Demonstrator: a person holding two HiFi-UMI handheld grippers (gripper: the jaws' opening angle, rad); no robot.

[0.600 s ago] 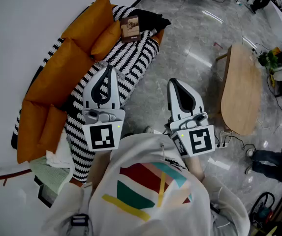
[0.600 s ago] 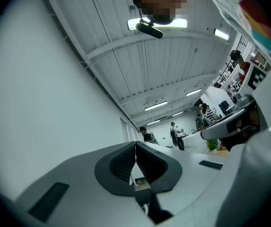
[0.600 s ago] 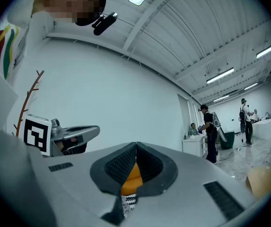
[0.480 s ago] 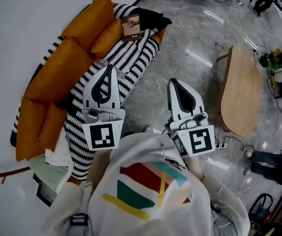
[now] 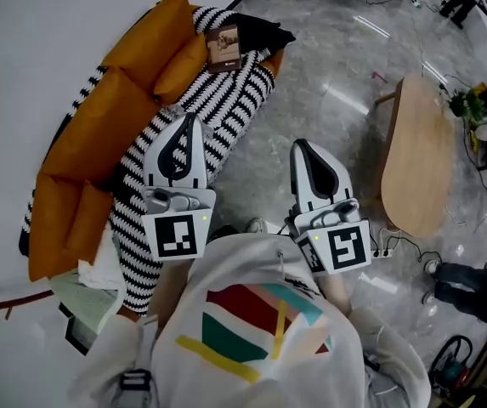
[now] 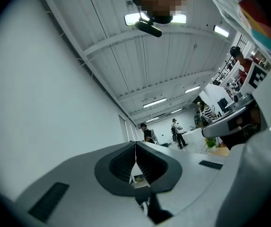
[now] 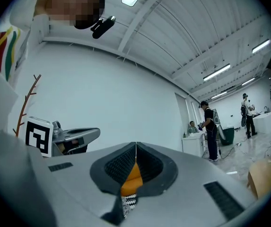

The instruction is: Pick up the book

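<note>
A small brown book [image 5: 224,47] lies on the black-and-white striped blanket [image 5: 226,109] at the far end of the orange sofa [image 5: 99,143]. My left gripper [image 5: 194,117] is held in front of my chest over the striped blanket, well short of the book, its jaws closed with nothing between them. My right gripper [image 5: 299,145] hangs over the grey floor beside the sofa, also shut and empty. In the left gripper view the left gripper [image 6: 135,144] shows its pads together; in the right gripper view the right gripper [image 7: 135,145] shows the same, with orange cushion behind.
A light wooden oval table [image 5: 415,155] stands on the floor to the right. Cables [image 5: 396,243] and dark gear lie near its near end. People stand in the distance [image 7: 210,129]. A white wall runs behind the sofa.
</note>
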